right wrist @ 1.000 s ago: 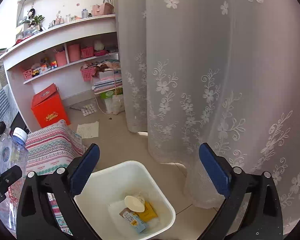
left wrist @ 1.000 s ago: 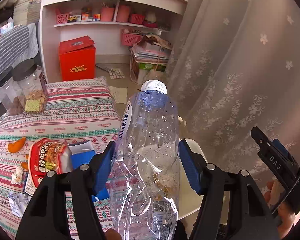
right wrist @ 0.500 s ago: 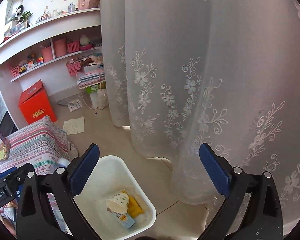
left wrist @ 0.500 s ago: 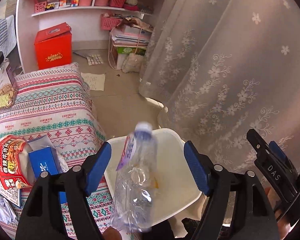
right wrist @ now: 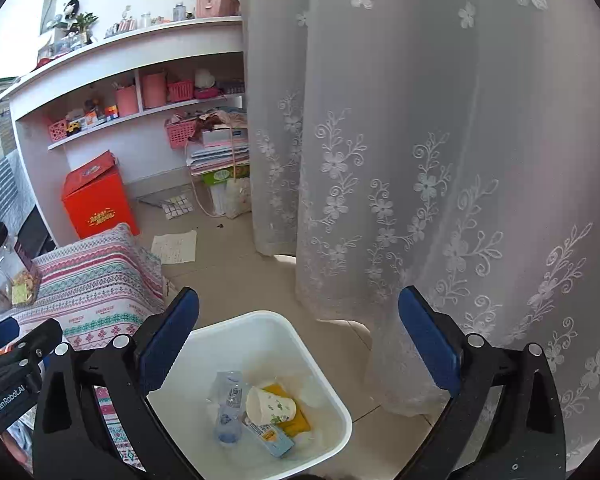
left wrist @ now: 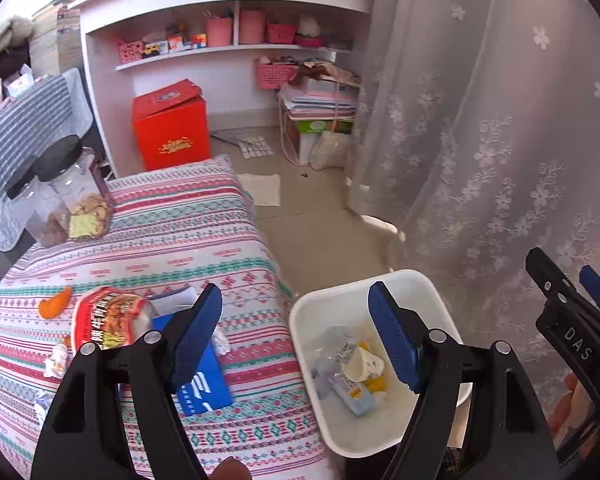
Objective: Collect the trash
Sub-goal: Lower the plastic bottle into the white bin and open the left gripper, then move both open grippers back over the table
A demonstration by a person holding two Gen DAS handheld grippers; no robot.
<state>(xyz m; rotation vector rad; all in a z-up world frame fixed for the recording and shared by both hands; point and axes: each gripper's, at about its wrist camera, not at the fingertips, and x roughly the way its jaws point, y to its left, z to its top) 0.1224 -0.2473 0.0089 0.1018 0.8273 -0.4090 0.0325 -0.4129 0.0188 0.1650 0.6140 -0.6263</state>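
Over on the left, two clear jars with black lids [left wrist: 66, 184] are standing at the far edge of the worktop under its striped patterned cloth [left wrist: 172, 240], one of them holding biscuits. Nearer, a scrap of orange peel [left wrist: 55, 302] is lying beside a red instant-noodle wrapper [left wrist: 107, 320], and a blue box [left wrist: 204, 380] is sitting just right of the wrapper, partly hidden behind the left gripper [left wrist: 296, 336]. That gripper is hanging over the worktop's right edge with its jaws spread wide and gripping nothing. Just beside the worktop, on the tiled floor, the white trash bin [left wrist: 380, 436] is standing, and inside it a crushed clear plastic bottle [right wrist: 228, 408] is lying on the left, touching a paper cup [right wrist: 271, 405] tipped on its side, with a light blue carton [right wrist: 269, 437] and a yellow packet [right wrist: 296, 420] underneath. The right gripper [right wrist: 300, 344] is hovering above the bin's far rim, its jaws likewise released and empty. Behind, a red box [right wrist: 96, 200] is sitting on the floor under white shelves [right wrist: 140, 80], and a white embroidered curtain [right wrist: 440, 160] is hanging down at the right, its hem reaching the floor just behind the bin.
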